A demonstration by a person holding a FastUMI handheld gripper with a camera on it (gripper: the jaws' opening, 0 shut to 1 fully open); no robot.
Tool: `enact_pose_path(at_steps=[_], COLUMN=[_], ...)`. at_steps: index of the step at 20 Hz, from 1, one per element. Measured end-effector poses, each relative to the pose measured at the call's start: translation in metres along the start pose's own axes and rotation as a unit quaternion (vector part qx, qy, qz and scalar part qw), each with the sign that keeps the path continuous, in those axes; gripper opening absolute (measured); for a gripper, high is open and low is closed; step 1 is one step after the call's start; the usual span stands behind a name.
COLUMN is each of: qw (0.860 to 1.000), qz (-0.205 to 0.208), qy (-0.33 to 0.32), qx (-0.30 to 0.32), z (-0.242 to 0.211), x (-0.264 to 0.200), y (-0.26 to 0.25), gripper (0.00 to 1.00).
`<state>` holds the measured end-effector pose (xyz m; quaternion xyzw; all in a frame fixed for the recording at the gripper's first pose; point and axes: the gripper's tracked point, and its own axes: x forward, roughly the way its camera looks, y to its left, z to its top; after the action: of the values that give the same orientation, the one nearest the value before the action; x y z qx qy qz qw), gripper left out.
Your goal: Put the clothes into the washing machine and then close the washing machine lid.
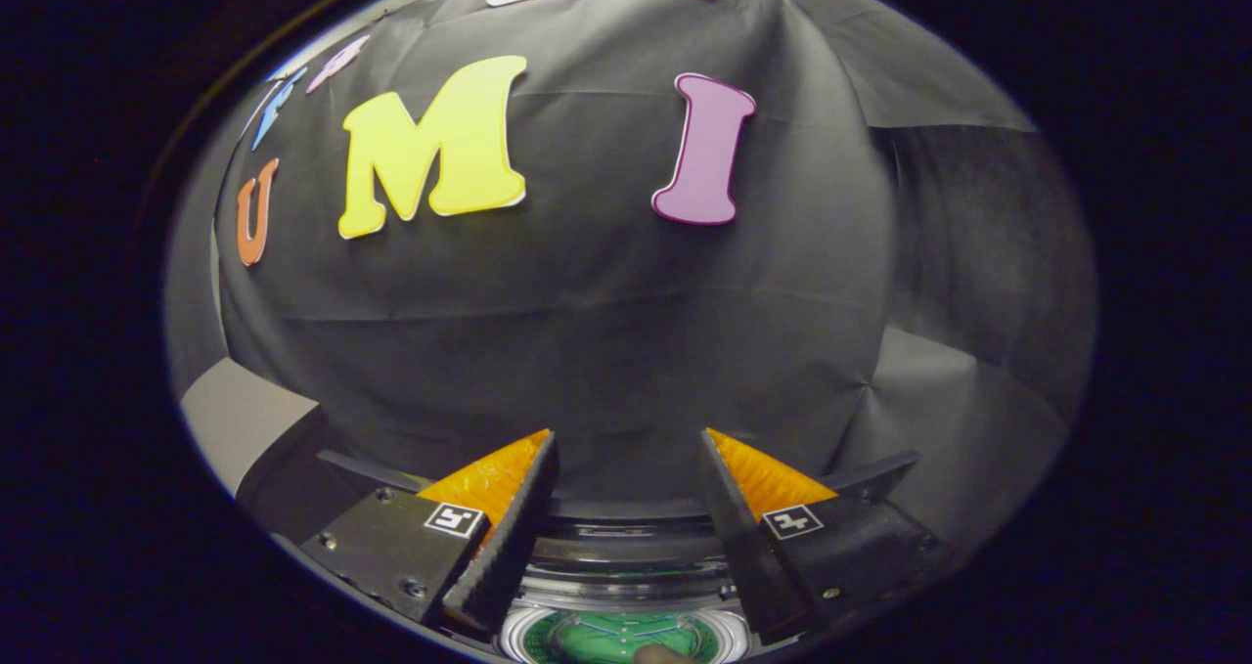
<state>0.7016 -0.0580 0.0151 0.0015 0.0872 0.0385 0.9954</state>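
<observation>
My gripper (627, 439) is open, its two fingers spread wide with nothing between them. Below and between the fingers is the top of the washing machine (626, 532), a dark curved rim with a glossy see-through band under it. Nearer to me is a round white-ringed opening (548, 635) with something green (616, 637) inside; I cannot tell whether that is clothing. A small brownish shape (667, 655) sits at the opening's near edge. The fingers hover above the machine and touch nothing. I cannot tell whether the lid is up or down.
The black cloth wall (606, 332) hangs close behind the machine, straight ahead of the fingers. A light grey flat surface (245, 415) shows off to the left of the left finger.
</observation>
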Motion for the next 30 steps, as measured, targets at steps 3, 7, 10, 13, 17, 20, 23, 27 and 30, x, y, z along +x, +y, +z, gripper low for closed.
enact_pose_path(at_steps=[3,7,10,13,17,20,23,27,30], qw=[1.000,0.998,0.997,0.997,0.996,0.996,0.996,0.997,0.997], qz=[-0.004,-0.004,-0.005,-0.006,-0.007,-0.007,-0.007,-0.007,-0.008], qy=[-0.025,-0.056,-0.073,-0.083,-0.087,-0.087,-0.084,-0.080,-0.075], qx=[-0.001,0.001,0.001,0.001,0.004,0.001,0.005,0.002,0.000], z=[0.002,-0.002,-0.006,-0.010,-0.018,-0.024,-0.030,-0.039,-0.046], x=[-0.002,-0.016,-0.025,-0.035,-0.049,-0.059,-0.069,-0.081,-0.088], y=[0.001,0.000,-0.001,-0.001,-0.002,-0.003,-0.004,-0.004,-0.004], gripper=[0.89,0.89,0.89,0.89,0.89,0.89,0.89,0.89,0.89])
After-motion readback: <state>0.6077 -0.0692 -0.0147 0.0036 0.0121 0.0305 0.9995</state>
